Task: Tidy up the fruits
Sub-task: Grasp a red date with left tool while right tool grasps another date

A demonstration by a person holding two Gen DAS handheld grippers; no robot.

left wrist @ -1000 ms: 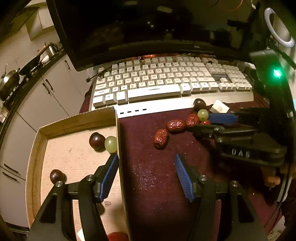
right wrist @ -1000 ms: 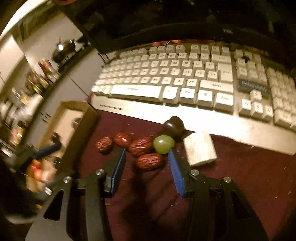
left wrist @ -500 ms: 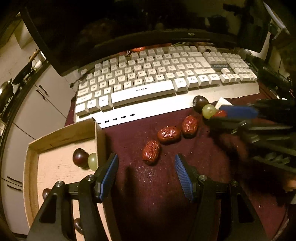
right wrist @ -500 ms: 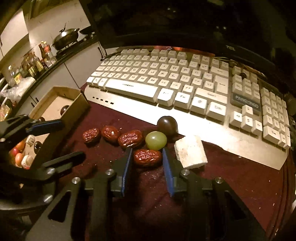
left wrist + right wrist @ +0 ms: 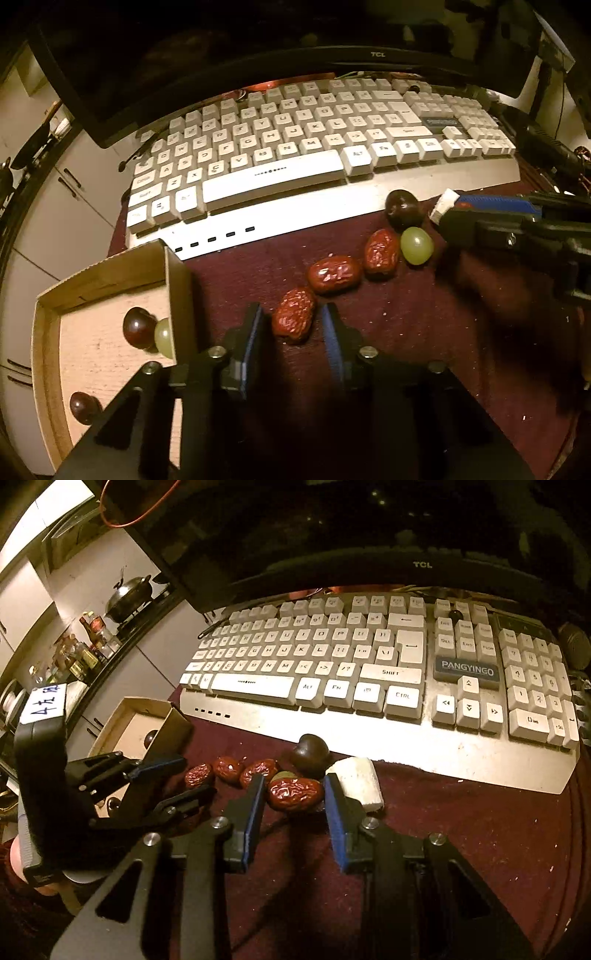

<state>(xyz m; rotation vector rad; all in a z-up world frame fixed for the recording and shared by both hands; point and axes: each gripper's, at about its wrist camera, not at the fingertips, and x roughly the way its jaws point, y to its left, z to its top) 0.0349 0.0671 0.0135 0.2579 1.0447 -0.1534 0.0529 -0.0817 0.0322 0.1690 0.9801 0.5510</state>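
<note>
Red dates lie in a row on the maroon cloth. My left gripper (image 5: 291, 325) has closed around the nearest date (image 5: 294, 316), pads at its sides. Two more dates (image 5: 334, 274) (image 5: 381, 252), a green grape (image 5: 416, 245) and a dark round fruit (image 5: 402, 213) lie beyond. My right gripper (image 5: 293, 792) is shut on another date (image 5: 294, 794). The cardboard box (image 5: 177, 280) at left holds two dark fruits (image 5: 137, 326) (image 5: 84, 407) and a green grape (image 5: 164, 336).
A white keyboard (image 5: 295, 147) and a monitor stand behind the fruits. A white block (image 5: 356, 782) lies right of my right gripper's date. The left gripper's body (image 5: 92, 794) fills the left of the right wrist view. Kitchen cabinets lie beyond the desk edge.
My left gripper moved right from the box to the nearest date and narrowed around it. My right gripper closed on its date and lifted it slightly.
</note>
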